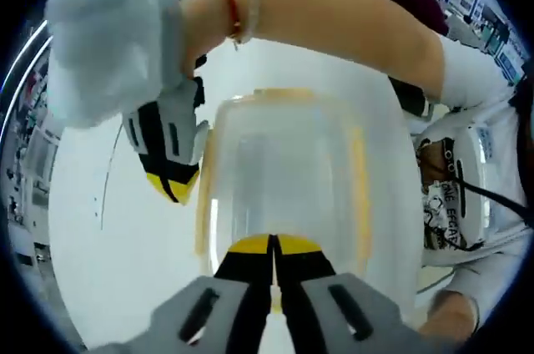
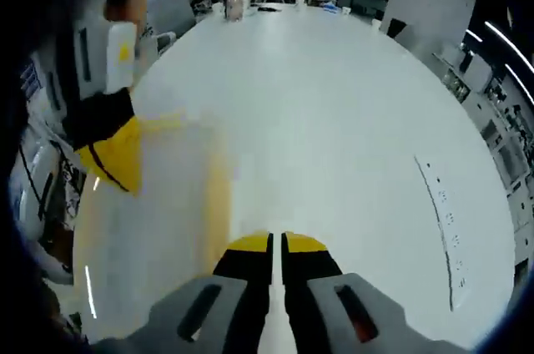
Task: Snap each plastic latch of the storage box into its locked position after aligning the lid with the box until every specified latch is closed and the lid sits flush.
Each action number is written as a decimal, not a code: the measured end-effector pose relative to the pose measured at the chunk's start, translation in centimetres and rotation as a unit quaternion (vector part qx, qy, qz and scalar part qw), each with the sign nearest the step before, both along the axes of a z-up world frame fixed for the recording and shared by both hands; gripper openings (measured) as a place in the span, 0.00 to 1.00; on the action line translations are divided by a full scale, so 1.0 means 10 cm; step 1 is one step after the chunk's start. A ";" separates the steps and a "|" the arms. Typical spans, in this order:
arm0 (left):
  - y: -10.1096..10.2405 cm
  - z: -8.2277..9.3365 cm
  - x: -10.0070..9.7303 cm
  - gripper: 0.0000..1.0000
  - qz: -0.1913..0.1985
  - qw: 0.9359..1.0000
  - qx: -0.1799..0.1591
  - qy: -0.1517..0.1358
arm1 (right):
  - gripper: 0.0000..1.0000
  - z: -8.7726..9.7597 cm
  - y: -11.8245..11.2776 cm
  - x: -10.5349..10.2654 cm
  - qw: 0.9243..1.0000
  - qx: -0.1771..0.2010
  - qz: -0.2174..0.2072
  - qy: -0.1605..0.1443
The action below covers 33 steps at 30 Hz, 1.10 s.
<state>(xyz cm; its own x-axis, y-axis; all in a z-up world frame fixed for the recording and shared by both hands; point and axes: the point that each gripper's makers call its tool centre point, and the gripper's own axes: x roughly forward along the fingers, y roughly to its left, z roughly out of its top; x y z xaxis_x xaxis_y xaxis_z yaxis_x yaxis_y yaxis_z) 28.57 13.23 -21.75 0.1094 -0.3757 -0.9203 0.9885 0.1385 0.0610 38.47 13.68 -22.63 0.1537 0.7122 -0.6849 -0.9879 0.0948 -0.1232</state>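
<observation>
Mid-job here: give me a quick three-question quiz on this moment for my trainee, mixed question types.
1. True or false: the left claw is shut, its yellow tips over the near edge of the box lid.
2. Multiple choice: in the left gripper view, the right claw hangs A) to the left of the box, B) on top of the lid, C) inside the box.
3. Fill in: the lid is clear with trim of what colour?

Key: 1 true. 2 A. 3 yellow; the trim runs along the lid's sides, and the box looks blurred in the right gripper view beside the right claw on the white table.
</observation>
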 end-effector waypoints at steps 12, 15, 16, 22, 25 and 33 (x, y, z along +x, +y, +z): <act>0.12 0.03 0.14 0.11 0.055 0.994 -0.072 -0.055 | 0.10 0.80 -0.56 -0.25 0.959 0.231 -0.145 -0.083; 0.11 0.16 0.22 0.13 0.070 0.983 -0.143 -0.093 | 0.12 0.95 -0.71 -0.39 0.940 0.288 -0.171 -0.068; 0.10 0.21 0.23 0.13 0.076 0.978 -0.163 -0.102 | 0.13 0.97 -0.72 -0.40 0.938 0.293 -0.173 -0.069; 0.35 0.77 0.29 0.19 0.160 0.916 -0.293 -0.222 | 0.16 1.08 -0.93 -0.71 0.921 0.318 -0.189 -0.124; 0.69 1.09 0.22 0.19 0.212 0.869 -0.358 -0.268 | 0.16 1.19 -1.07 -0.84 0.903 0.341 -0.212 -0.156; 1.41 1.46 -0.20 0.23 0.294 0.767 -0.434 -0.370 | 0.18 1.25 -1.50 -1.18 0.874 0.346 -0.249 -0.235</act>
